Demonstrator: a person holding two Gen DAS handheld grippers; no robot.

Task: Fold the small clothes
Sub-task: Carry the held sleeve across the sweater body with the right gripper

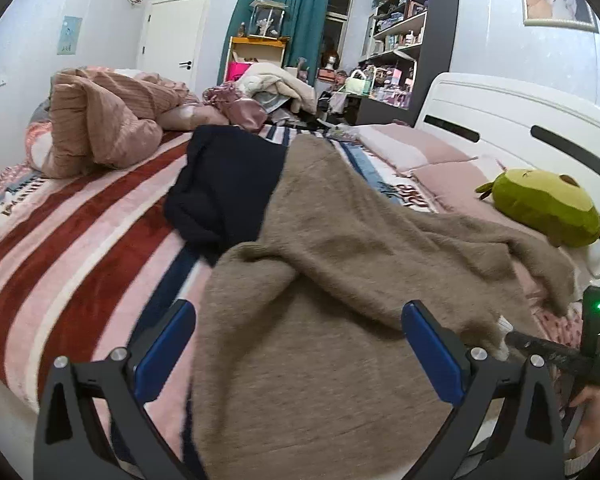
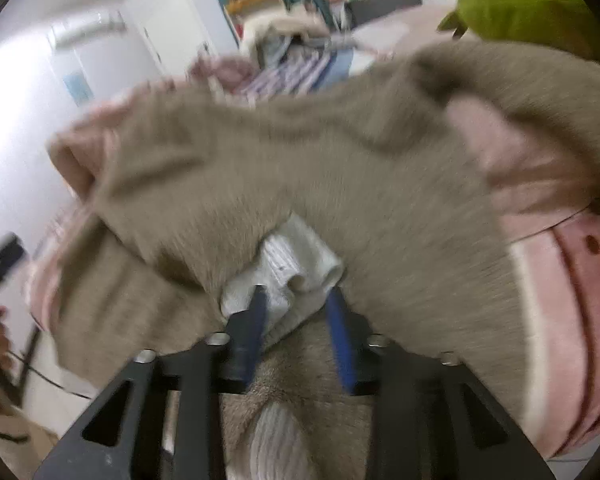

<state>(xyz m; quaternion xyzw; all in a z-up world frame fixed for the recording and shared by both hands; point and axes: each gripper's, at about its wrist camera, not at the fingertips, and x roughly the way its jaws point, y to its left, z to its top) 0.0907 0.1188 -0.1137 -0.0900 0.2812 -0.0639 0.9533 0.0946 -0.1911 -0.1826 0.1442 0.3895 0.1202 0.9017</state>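
My left claw point(image 1: 300, 344), jaws wide apart, hovers over the taupe sweater point(image 1: 340, 260) spread on the bed point(image 1: 80, 220). My right claw point(image 2: 296, 296) is clamped on its white-lined edge point(image 2: 296, 260).

The left gripper point(image 1: 298, 314) hangs low with its two blue-padded fingers point(image 1: 166, 350) spread wide apart, nothing between them. The right gripper point(image 2: 298, 296) has its fingers drawn close together, pinching a pale ribbed edge of the sweater point(image 2: 300, 184) (the view is blurred, so the exact grip is hard to read). In the left view, the right gripper's dark body shows at the far right edge, with a hand point(image 1: 588, 404) under it.
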